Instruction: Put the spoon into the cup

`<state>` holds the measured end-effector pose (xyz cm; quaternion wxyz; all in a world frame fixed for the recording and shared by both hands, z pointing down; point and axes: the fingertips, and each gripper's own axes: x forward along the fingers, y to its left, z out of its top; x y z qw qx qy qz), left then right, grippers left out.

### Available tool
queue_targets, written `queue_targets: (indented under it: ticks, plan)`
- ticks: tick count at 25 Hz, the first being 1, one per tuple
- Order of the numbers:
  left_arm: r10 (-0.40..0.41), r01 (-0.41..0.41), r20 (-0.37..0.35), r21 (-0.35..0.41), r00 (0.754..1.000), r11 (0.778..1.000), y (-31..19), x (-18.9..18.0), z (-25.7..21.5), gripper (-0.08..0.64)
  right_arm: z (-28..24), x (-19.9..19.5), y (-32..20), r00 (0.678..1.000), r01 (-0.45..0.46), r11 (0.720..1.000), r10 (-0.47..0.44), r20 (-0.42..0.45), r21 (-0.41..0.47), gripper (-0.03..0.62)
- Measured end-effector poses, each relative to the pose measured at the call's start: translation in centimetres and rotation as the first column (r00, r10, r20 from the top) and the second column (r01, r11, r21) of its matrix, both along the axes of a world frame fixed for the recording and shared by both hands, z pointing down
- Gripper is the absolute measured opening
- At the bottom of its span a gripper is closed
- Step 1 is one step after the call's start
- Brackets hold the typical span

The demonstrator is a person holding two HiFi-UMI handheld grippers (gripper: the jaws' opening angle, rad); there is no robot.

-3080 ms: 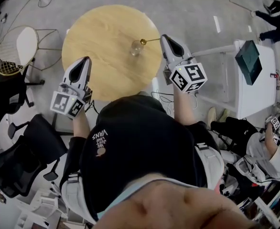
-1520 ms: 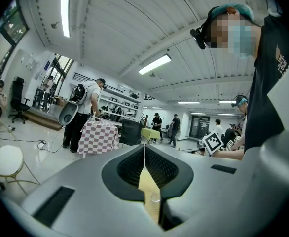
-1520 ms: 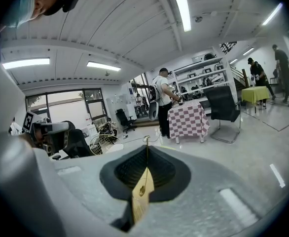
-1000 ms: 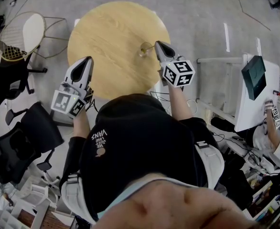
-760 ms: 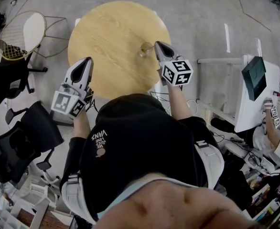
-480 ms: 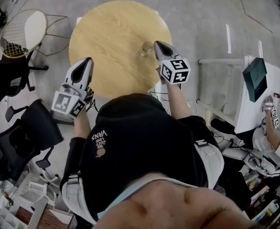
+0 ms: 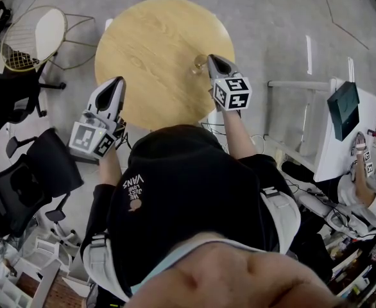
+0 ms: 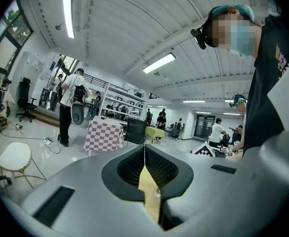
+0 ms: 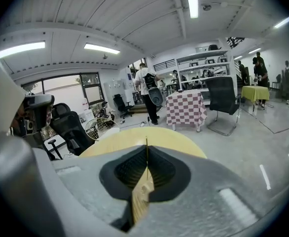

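my right tool (image 7: 212, 59) pinches the gold spoon (image 9: 146, 142) beside the cup (image 7: 199, 63) at the worktop's (image 7: 149, 50) 3 o'clock. my left tool (image 7: 116, 81) is closed, empty, at 8 o'clock.

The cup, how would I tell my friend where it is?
Look at the round wooden table on the grey floor. At its right edge, by the tip of the right hand-held gripper, stands the cup. It is small clear glass, the only thing standing on that table.
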<state>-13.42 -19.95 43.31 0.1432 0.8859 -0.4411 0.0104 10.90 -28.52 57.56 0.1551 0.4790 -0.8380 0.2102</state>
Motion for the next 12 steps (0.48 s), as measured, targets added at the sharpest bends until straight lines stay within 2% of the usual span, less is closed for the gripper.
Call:
queue_targets:
  ticks: [12]
  plan:
    - [-0.004, 0.004, -0.006, -0.004, 1.000, 1.000, 0.20, -0.21, 0.15, -0.001, 0.99, -0.52, -0.01, 0.998, 0.021, 1.000, -0.021, -0.052, -0.006, -0.001]
